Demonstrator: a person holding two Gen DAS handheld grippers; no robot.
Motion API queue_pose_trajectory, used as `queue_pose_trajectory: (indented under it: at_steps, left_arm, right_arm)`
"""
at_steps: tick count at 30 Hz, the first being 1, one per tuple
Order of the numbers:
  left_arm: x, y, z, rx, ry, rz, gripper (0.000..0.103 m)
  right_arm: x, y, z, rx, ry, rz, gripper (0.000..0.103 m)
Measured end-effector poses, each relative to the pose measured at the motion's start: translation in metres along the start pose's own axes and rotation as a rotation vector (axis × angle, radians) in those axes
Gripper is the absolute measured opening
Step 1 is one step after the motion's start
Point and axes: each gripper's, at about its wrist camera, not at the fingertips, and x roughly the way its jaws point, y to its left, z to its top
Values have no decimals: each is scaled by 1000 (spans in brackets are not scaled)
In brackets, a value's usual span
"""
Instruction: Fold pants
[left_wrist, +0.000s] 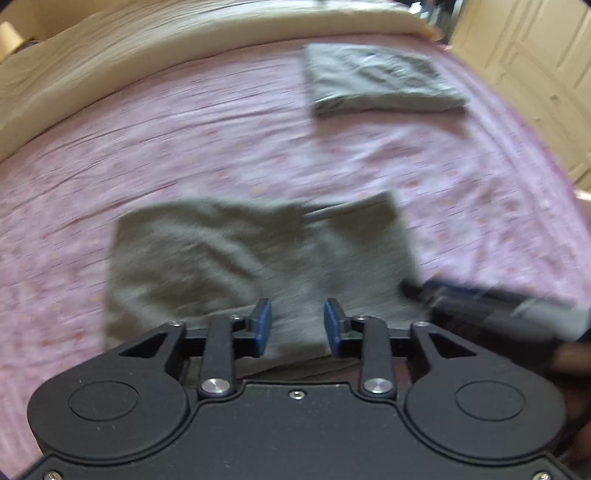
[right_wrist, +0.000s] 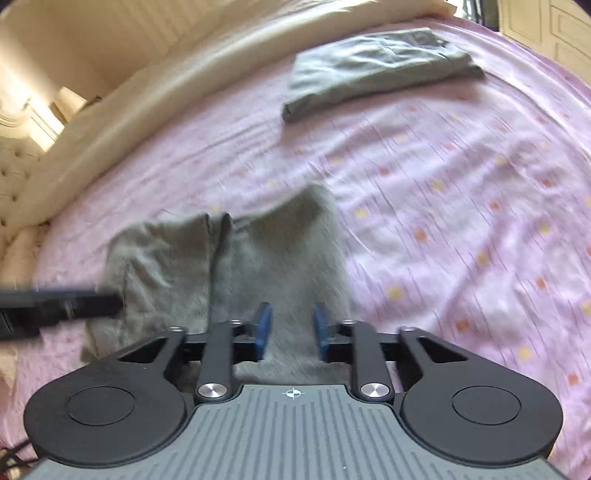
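Pants (left_wrist: 258, 258) in grey-green cloth lie folded on the pink patterned bedspread (left_wrist: 184, 147) just ahead of and beneath both tongs, blurred in both wrist views. Left tongs (left_wrist: 297, 326) stand part open over the near edge of the pants, blue pads (left_wrist: 263, 328) apart and gripping nothing, while the right tongs (right_wrist: 291, 330) likewise gape a little over the same cloth, empty, each appearing at the other's side as a dark blur. Well beyond the tongs a second folded grey garment (right_wrist: 380, 70) rests near the cream bolster (right_wrist: 166, 92) along the far side of the bed.
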Motion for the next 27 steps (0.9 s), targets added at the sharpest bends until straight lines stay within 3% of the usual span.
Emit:
queue_pose_trajectory:
  at_steps: [3, 6, 11, 15, 20, 23, 25, 27]
  left_arm:
    - [10, 34, -16, -25, 57, 137, 44]
    - [15, 71, -31, -85, 105, 221, 45]
    - [17, 126, -57, -214, 170, 278, 50]
    - [20, 156, -71, -277, 203, 285, 50]
    - [24, 176, -72, -306, 207, 276, 50]
    - [27, 184, -71, -317, 203, 253, 50]
    - [29, 189, -70, -317, 197, 240, 50]
    - [28, 190, -69, -307, 186, 224, 50]
  right_arm:
    - [14, 10, 14, -29, 18, 50, 37]
    - [36, 25, 20, -47, 72, 77, 37]
    - [59, 44, 18, -41, 143, 103, 37]
    - [79, 48, 15, -7, 195, 109, 46]
    - [79, 50, 10, 54, 175, 86, 48]
    - [79, 58, 10, 73, 209, 103, 35]
    - [78, 66, 11, 66, 213, 128, 8]
    - [70, 80, 14, 11, 192, 87, 7]
